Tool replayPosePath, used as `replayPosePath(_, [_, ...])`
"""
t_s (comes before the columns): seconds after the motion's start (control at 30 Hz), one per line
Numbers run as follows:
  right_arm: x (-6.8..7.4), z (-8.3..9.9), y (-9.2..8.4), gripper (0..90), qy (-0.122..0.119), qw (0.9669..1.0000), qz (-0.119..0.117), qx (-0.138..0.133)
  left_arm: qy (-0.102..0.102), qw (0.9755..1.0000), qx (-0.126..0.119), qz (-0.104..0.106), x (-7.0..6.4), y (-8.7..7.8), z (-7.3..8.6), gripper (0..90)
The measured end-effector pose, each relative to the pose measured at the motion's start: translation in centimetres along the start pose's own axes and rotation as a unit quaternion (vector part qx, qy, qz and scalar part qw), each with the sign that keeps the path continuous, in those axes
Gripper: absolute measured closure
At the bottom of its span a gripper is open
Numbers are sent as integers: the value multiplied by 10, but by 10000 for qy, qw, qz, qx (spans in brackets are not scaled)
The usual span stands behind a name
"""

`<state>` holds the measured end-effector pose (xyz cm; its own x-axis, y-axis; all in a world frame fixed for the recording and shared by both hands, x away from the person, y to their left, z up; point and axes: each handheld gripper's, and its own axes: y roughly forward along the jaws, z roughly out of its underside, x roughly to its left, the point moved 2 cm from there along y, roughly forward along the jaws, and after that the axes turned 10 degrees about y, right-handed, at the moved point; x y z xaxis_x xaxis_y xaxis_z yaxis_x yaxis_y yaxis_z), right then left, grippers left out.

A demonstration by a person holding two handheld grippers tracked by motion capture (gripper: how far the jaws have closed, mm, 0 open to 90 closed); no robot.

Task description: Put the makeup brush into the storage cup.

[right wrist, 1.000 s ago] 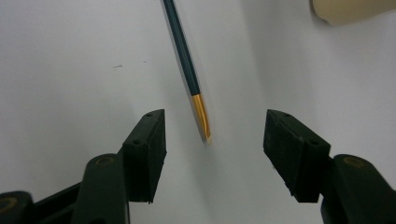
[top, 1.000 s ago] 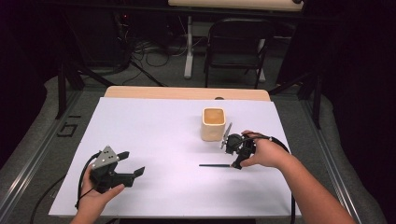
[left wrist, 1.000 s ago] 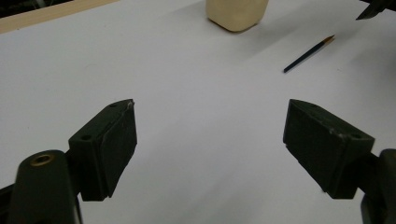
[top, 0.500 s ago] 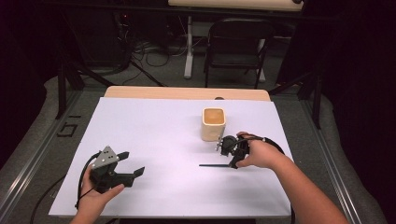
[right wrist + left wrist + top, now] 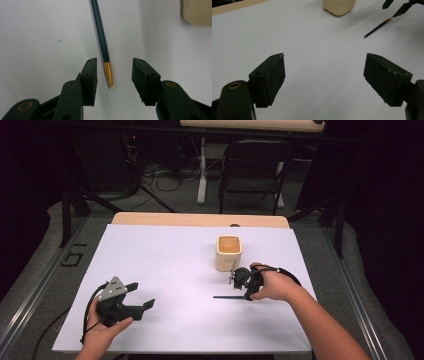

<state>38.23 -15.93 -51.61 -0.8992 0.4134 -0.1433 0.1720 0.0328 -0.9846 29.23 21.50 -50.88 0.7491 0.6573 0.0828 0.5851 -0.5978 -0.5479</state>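
Observation:
A dark blue pencil (image 5: 227,296) with a gold end lies flat on the white table top, right of centre. In the right gripper view the pencil (image 5: 101,37) runs away from me, its gold end lying between the jaws of my right gripper (image 5: 113,72) with a gap on each side. Those jaws have just been closing, and the pads do not touch the pencil. From above, the right gripper (image 5: 246,292) sits low over the pencil's right end. My left gripper (image 5: 141,295) rests at the front left, open and holding nothing (image 5: 324,75).
A cream square cup (image 5: 228,252) stands upright just behind the right gripper, also seen as the cup (image 5: 339,6) and cup (image 5: 197,12). The white table sheet (image 5: 165,255) spreads wide between the hands. A dark folding chair (image 5: 255,170) stands beyond the far edge.
The right gripper has come down and slightly left onto the pencil's right end, and its jaws stand narrower. The left gripper and the pencil have not moved.

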Motion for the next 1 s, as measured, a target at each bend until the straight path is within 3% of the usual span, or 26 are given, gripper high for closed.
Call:
replayPosePath(0.5, [0, -5, 10, 639, -256, 9996, -12, 142, -3, 10000, 9, 5, 0, 0, 0, 177])
replayPosePath(1.0, [6, -10, 21, 746, -472, 9982, -174, 326, 6, 10000, 23, 10, 0, 0, 1, 177])
